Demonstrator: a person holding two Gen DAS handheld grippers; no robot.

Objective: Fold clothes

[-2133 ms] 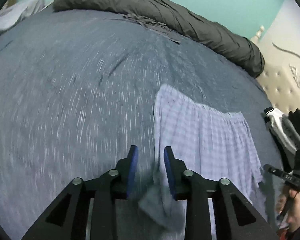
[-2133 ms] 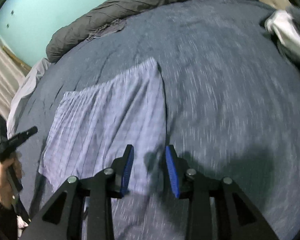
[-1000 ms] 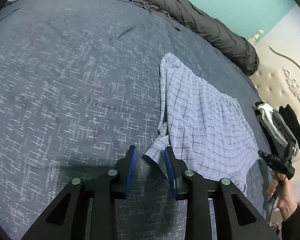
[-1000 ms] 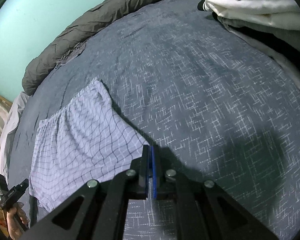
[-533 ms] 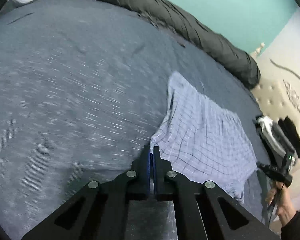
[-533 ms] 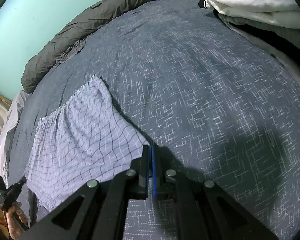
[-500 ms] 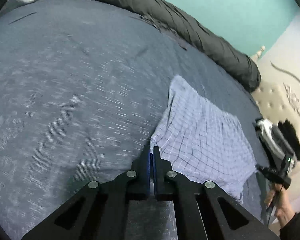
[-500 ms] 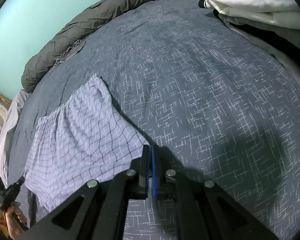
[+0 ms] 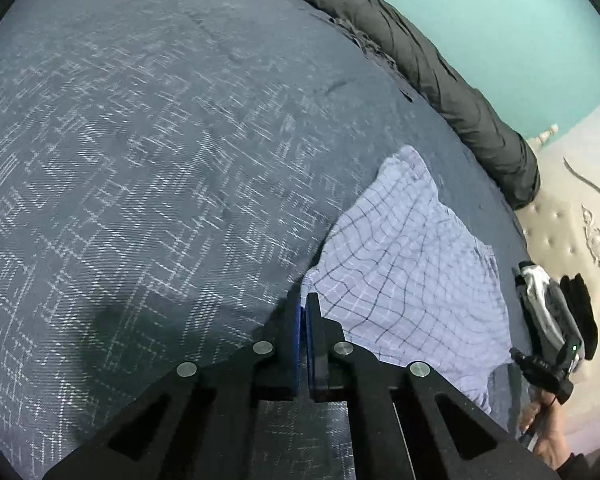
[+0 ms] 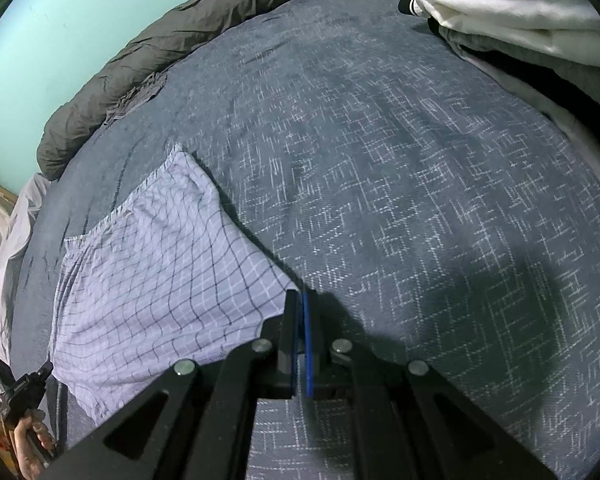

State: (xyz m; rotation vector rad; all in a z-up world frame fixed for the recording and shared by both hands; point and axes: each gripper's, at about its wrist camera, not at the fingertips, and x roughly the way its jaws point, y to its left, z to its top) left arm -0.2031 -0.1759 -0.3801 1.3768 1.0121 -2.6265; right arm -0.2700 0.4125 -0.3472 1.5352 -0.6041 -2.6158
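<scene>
A: Item: checked shorts [image 9: 412, 276], laid flat on the bed [image 9: 140, 160]?

B: Near corners are pinched: left tongs [image 9: 303, 304] and right tongs [image 10: 301, 304] clenched on them. The cloth is stretched between and away from both.

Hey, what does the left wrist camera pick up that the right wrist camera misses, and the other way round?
Only the left wrist view shows the cream tufted headboard and the hand carrying the right gripper.

Only the right wrist view shows the pile of white and grey laundry and the pale sheet over the bed's edge.

Both show the checked shorts on the blue-grey bedspread, the rolled dark grey duvet along the teal wall, and each view's own gripper, left gripper and right gripper, with jaws shut on a corner of the shorts.
</scene>
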